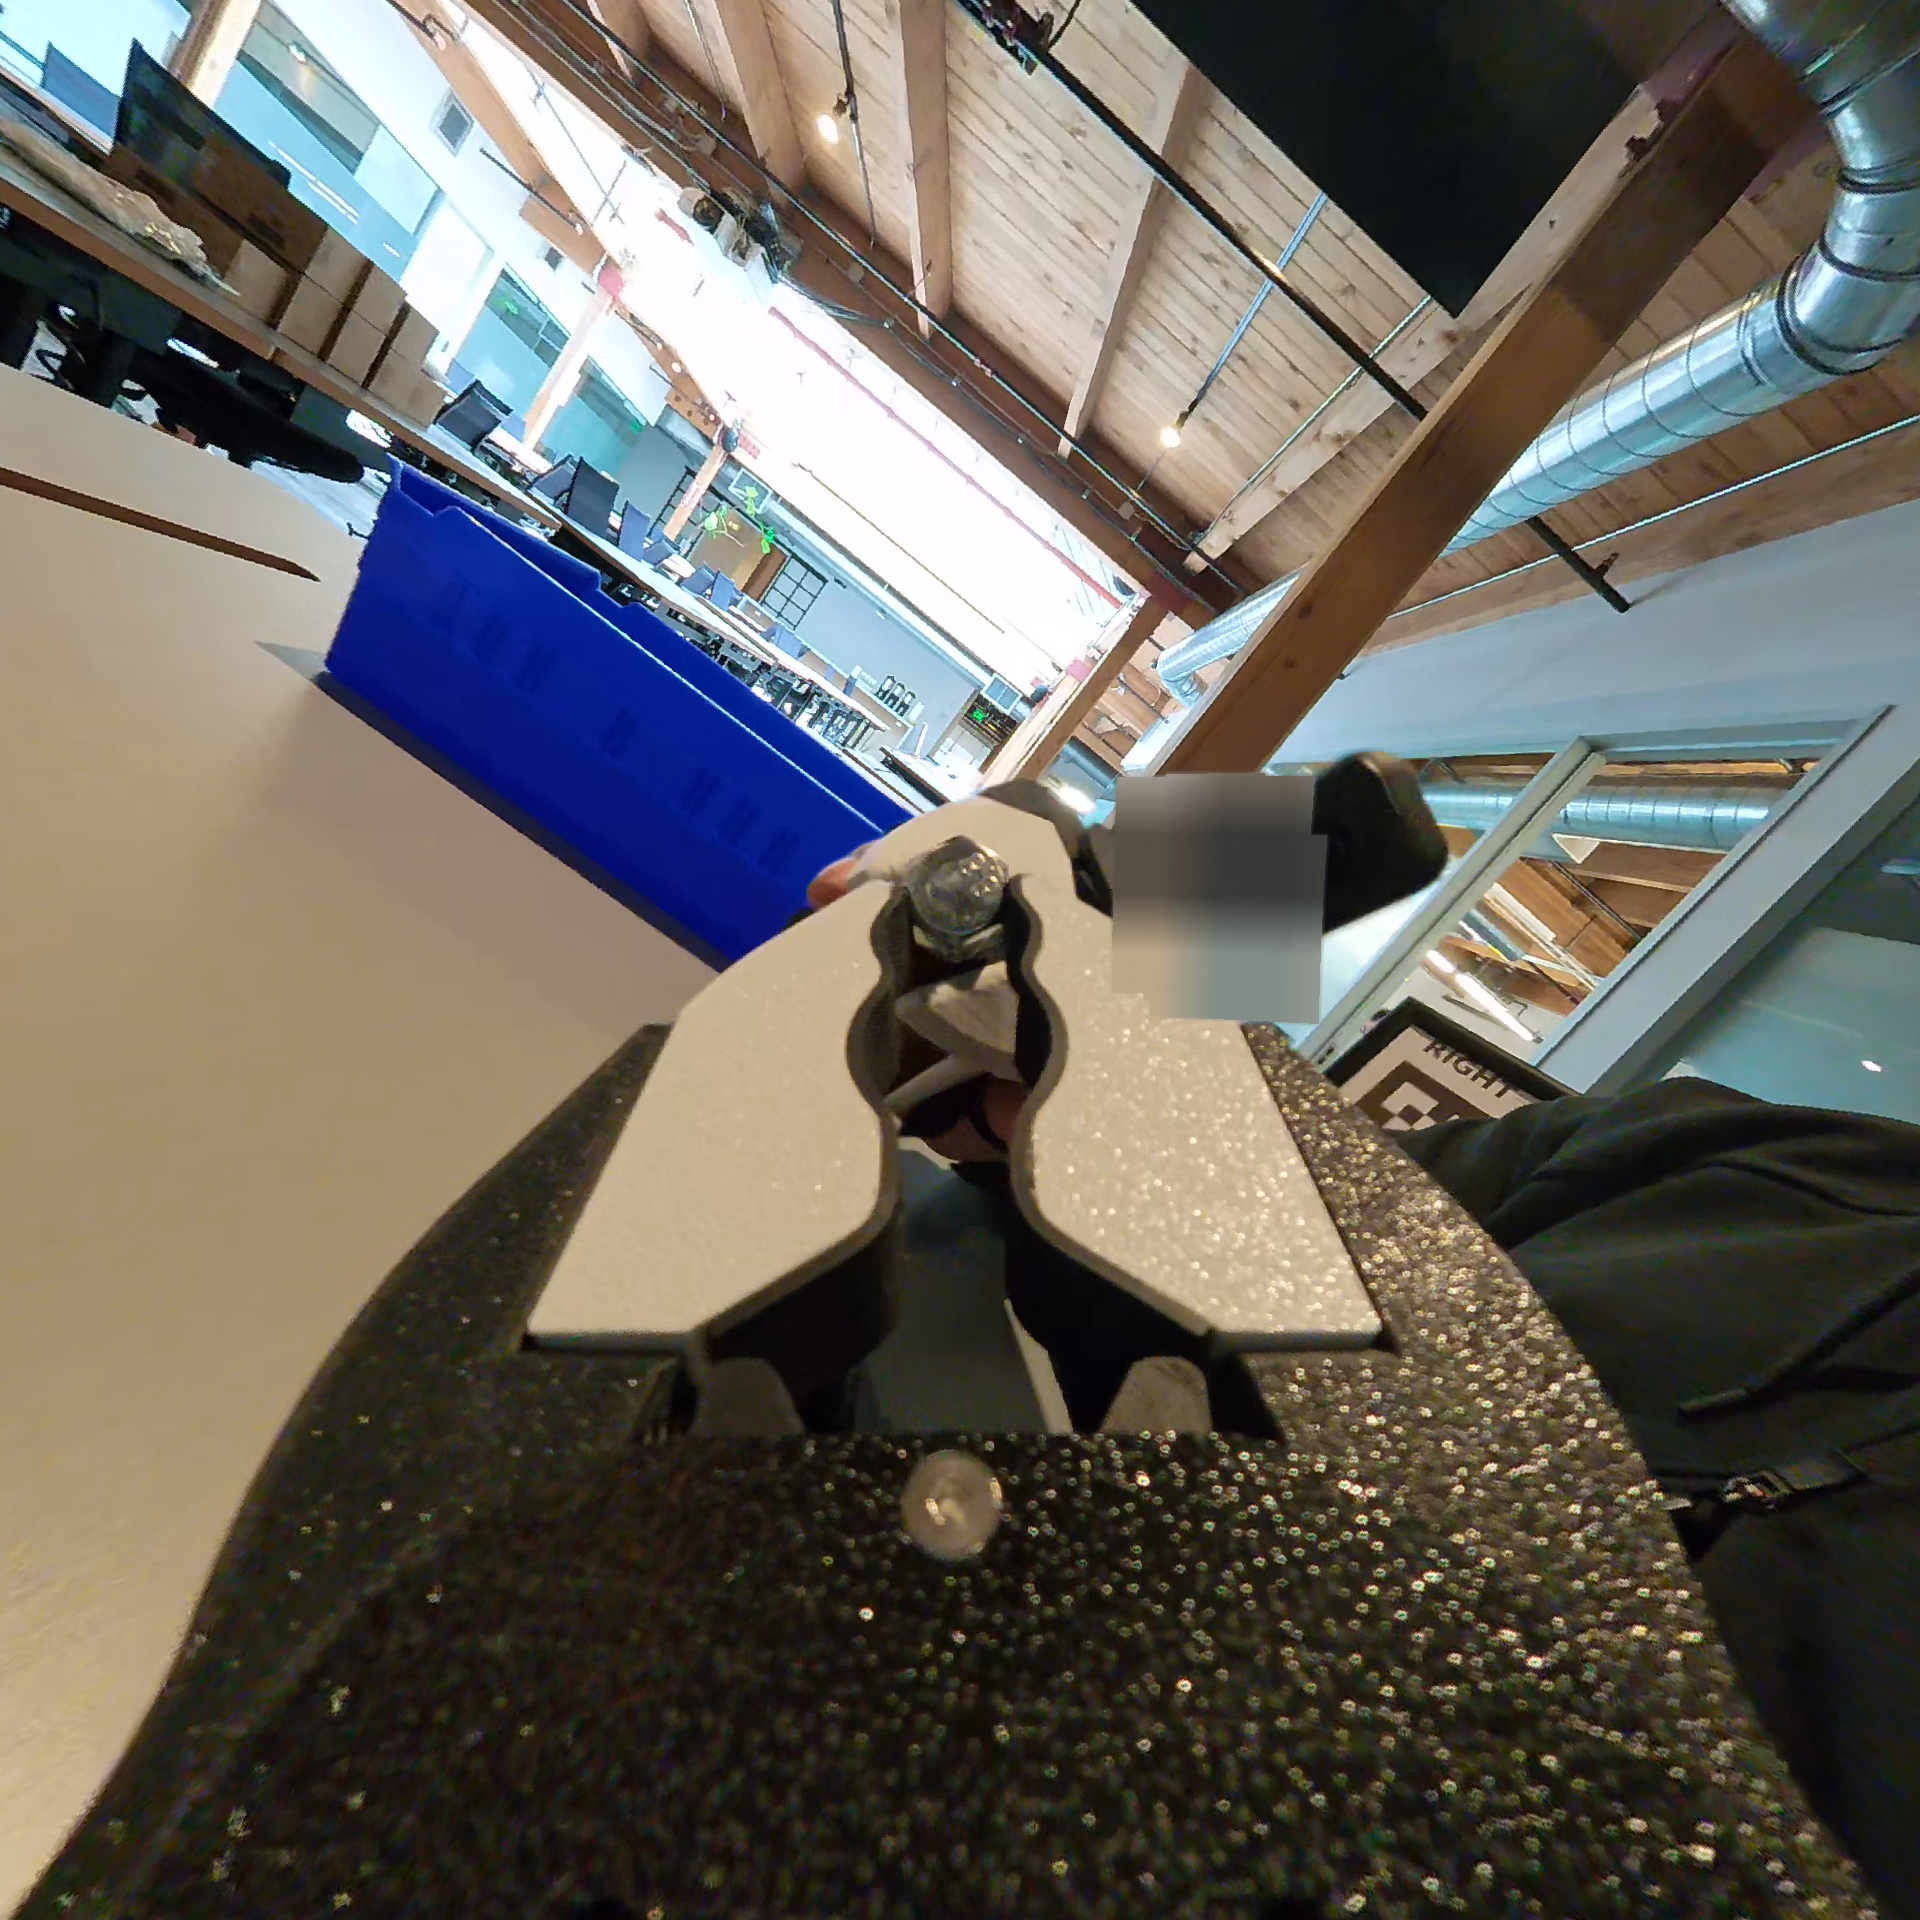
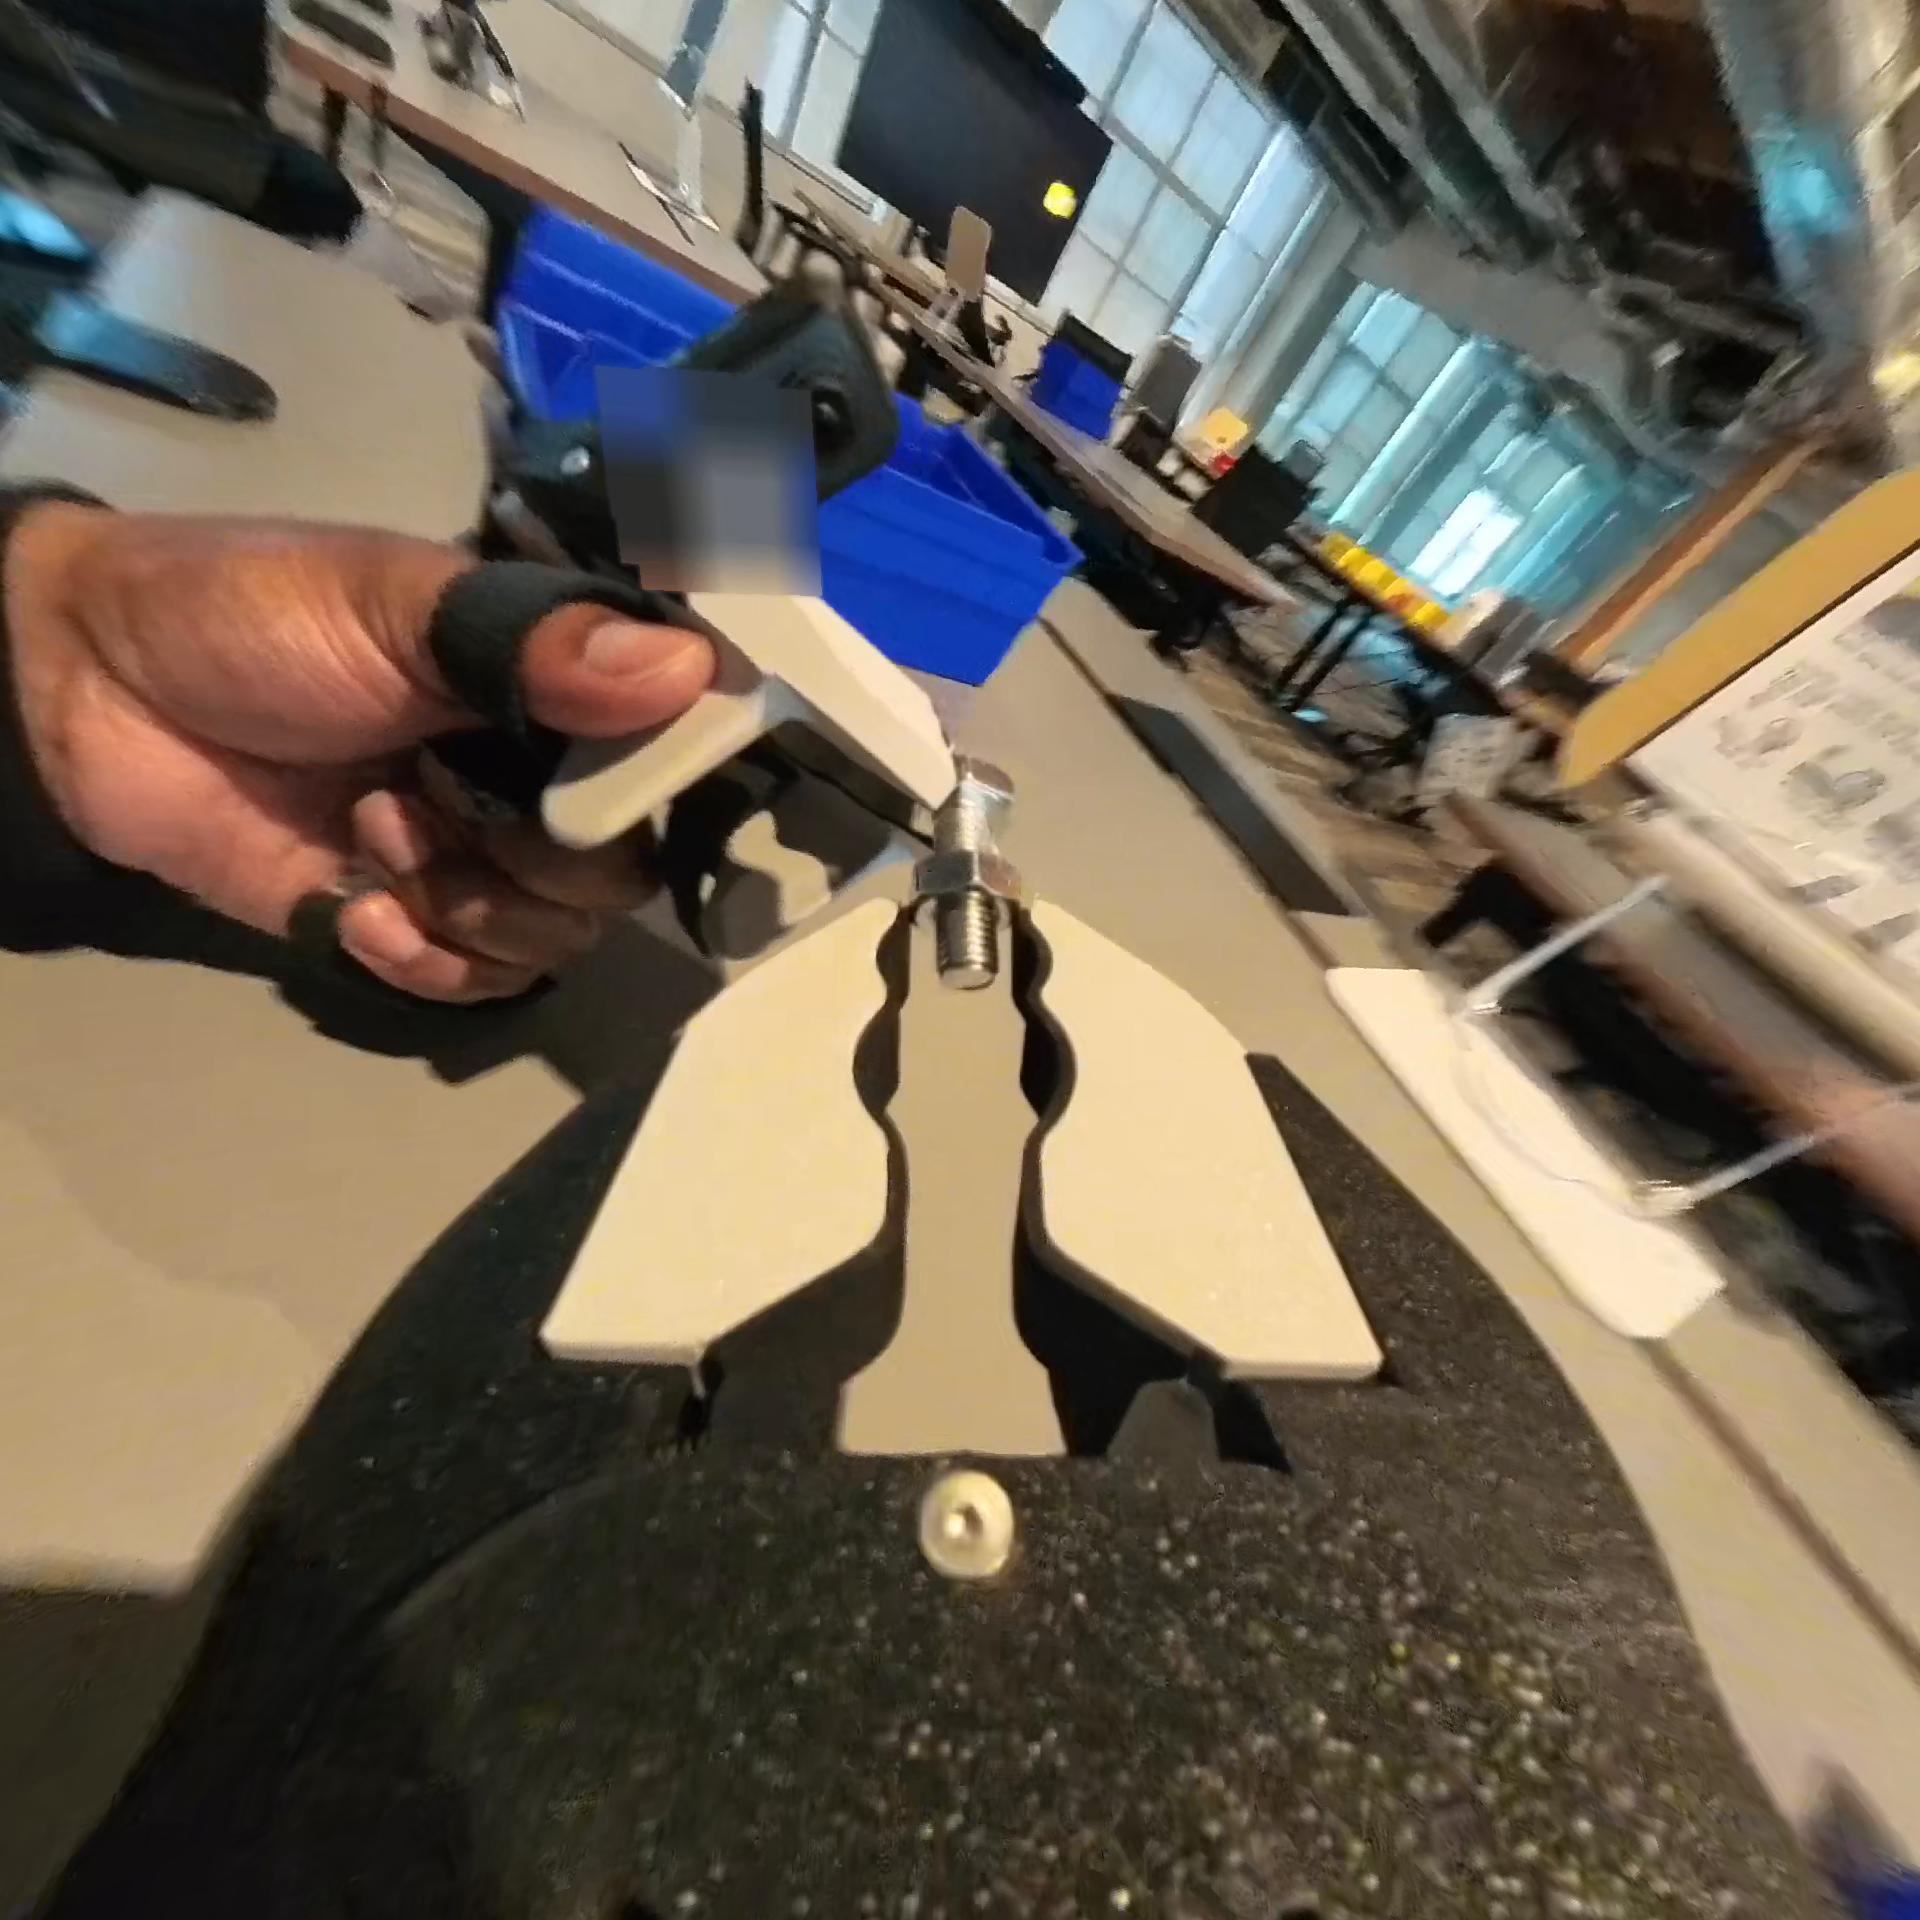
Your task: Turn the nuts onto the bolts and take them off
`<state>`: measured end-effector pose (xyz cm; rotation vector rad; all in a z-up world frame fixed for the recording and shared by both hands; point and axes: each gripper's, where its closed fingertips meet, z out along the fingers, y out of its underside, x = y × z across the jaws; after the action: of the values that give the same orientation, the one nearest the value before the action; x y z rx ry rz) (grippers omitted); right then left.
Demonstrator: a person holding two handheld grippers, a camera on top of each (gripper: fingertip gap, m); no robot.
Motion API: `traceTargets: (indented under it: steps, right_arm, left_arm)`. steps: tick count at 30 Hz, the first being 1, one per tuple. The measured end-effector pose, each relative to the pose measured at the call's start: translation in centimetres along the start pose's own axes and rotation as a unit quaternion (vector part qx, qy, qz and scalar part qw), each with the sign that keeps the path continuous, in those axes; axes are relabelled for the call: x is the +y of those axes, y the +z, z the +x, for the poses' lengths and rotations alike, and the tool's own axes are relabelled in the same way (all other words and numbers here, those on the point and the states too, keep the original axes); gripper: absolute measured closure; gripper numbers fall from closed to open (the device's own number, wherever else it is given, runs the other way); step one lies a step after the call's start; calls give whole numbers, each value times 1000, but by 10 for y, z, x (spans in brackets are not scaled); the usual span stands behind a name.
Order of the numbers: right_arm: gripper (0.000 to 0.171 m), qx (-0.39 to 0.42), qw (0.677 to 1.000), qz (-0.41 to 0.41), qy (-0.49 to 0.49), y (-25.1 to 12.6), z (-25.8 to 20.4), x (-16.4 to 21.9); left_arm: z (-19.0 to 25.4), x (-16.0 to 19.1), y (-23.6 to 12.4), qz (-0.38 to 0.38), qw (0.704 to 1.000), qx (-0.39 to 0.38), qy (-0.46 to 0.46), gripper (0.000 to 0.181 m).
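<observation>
1. Over on the left of the pale beige worktop (image 2: 260,1039), a person's bare hand (image 2: 312,707) wearing black finger loops holds the left gripper (image 2: 940,795), its flat light-grey fingers (image 2: 831,675) reaching rightward and down.
2. Those fingers are closed on the hexagonal head of a silver threaded steel bolt (image 2: 961,883), held in the air above the worktop, clear of its surface.
3. Seen from the left gripper's own camera, the bolt (image 1: 951,899) sits pinched right at the fingertips (image 1: 810,1049), its head facing the lens.
4. A silver hex nut (image 2: 956,871) sits partway along the bolt's thread, with bare thread showing on both sides of it.
5. The right gripper (image 2: 961,909) comes up from below; its grey fingers (image 2: 758,1122) are closed against the flats of the nut, with the bolt's free end poking down into the gap between them.
6. In the left wrist view the right gripper's tips are mostly hidden behind the left fingers, so its grip cannot be checked from there.
7. Behind the two grippers, toward the far edge of the worktop, stands a blue plastic bin (image 2: 935,540), also visible in the left wrist view (image 1: 582,665).
8. Further right, near the right edge, lies a flat white base plate (image 2: 1496,1132) with thin clear rods rising from it.
9. A black sleeve (image 1: 1683,1299) shows at the right of the left wrist view.
</observation>
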<state>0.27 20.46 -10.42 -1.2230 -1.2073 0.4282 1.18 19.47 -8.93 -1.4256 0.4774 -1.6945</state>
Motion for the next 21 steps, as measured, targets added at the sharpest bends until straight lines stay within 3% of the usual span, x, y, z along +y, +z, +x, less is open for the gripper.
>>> traceTargets:
  steps: [3,6,8,10,12,16,21]
  right_arm:
    - [153,-98,982,32,158,0,-7,-3]
    - [153,-229,904,76,353,-6,-12,-11]
    - [153,-273,865,97,409,-9,-13,-14]
    - [146,-256,879,101,389,-8,-12,-13]
    - [134,-213,917,86,325,-4,-10,-10]
    - [121,-71,985,56,150,-1,5,-4]
    - [126,34,998,48,-17,-5,10,-12]
  left_arm:
    - [1,0,0,-1,1000,1,4,165]
    - [4,1,2,-5,1000,5,14,164]
    - [5,0,3,-5,1000,6,22,164]
    - [4,-3,1,4,1000,0,24,165]
    - [4,-7,-3,17,1000,1,19,165]
    - [3,-5,-2,17,1000,6,8,165]
    - [2,-3,-2,11,1000,3,3,165]
